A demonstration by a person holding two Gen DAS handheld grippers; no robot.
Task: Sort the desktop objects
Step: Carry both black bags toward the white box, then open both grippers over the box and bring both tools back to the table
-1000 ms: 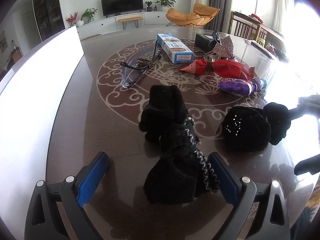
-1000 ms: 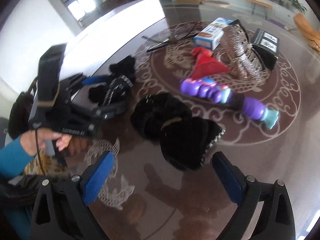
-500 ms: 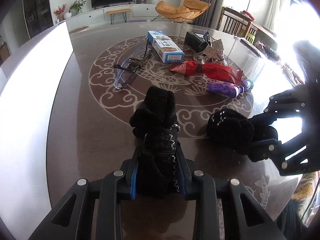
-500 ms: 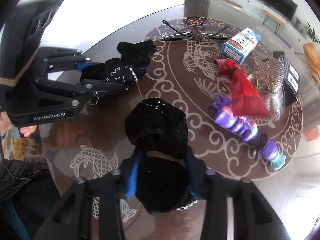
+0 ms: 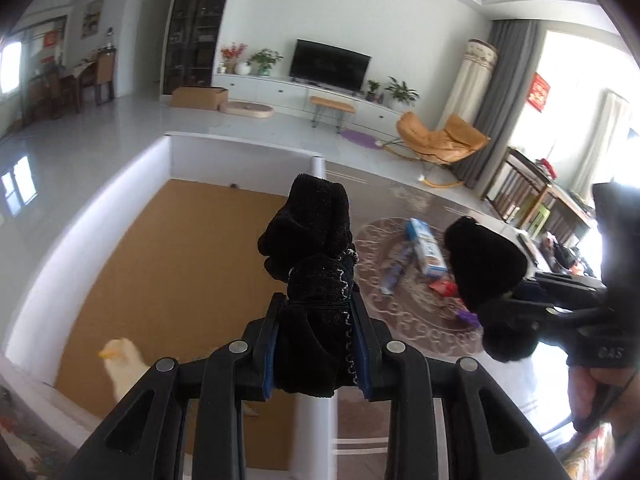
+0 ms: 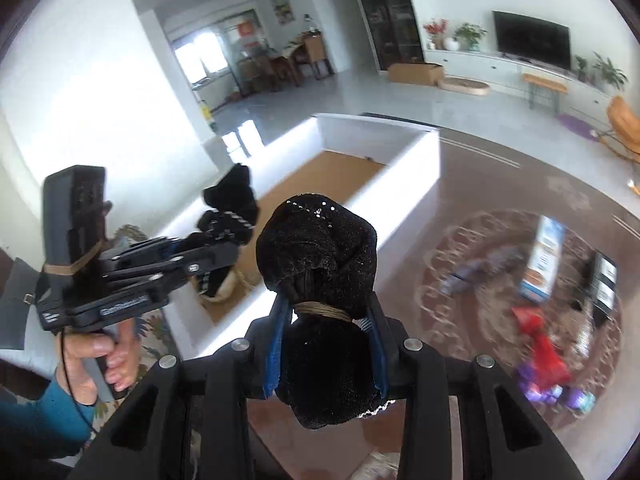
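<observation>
My left gripper (image 5: 316,348) is shut on a black rolled sock bundle with white trim (image 5: 316,264) and holds it in the air over the white box (image 5: 240,148) with a brown bottom. My right gripper (image 6: 326,344) is shut on a black sparkly sock bundle (image 6: 316,252), lifted above the table near the box's near wall (image 6: 400,184). The left gripper with its bundle (image 6: 228,216) also shows in the right wrist view, and the right bundle (image 5: 484,268) shows in the left wrist view.
A yellow soft thing (image 5: 122,364) lies in the box's near corner. On the round dark table (image 6: 500,200) lie a blue-white carton (image 6: 544,256), glasses (image 6: 476,268), a red packet (image 6: 540,344), a purple toy (image 6: 552,392) and a black box (image 6: 604,280).
Both grippers closed on their sock bundles, lifted them off the table and swung left toward the white box. The other table things have not moved.
</observation>
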